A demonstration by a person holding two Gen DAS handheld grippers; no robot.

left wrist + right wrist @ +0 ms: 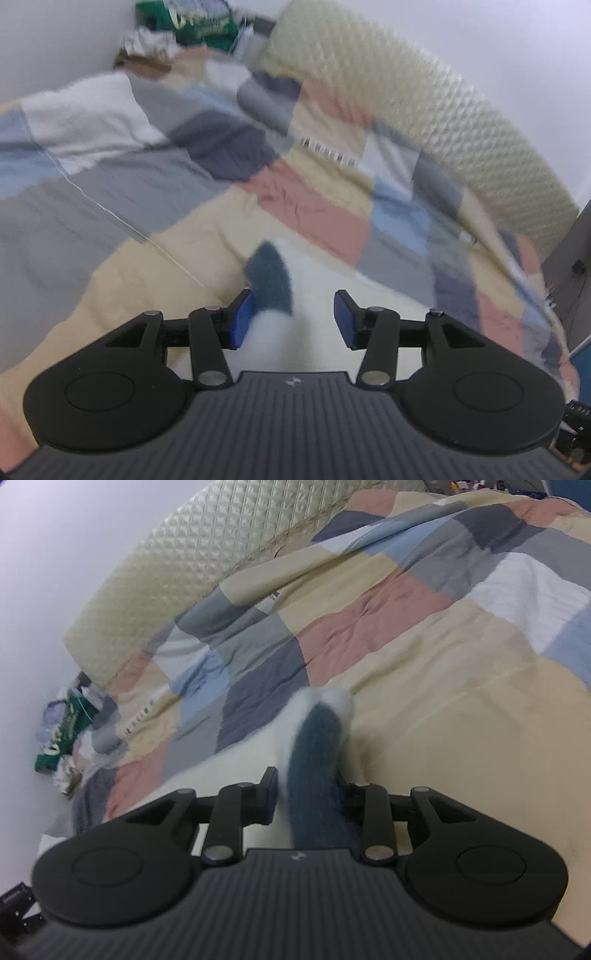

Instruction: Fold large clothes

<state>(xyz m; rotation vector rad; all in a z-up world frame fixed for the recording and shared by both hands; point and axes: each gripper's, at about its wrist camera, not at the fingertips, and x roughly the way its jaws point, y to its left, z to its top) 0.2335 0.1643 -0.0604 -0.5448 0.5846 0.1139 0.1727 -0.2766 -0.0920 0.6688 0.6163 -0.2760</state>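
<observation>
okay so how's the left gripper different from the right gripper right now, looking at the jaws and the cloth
The left gripper has its jaws wide apart, blue pads showing, with the white and dark blue garment loose between them, not pinched. The right gripper has narrower jaws, and the garment's dark blue part fills the gap and looks pinched. Both point down over the patchwork quilt.

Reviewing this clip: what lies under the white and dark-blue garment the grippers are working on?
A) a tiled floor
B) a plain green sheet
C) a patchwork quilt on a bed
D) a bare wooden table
C: the garment rests on a patchwork quilt of pink, cream, blue and grey squares, beside a cream quilted headboard.
</observation>
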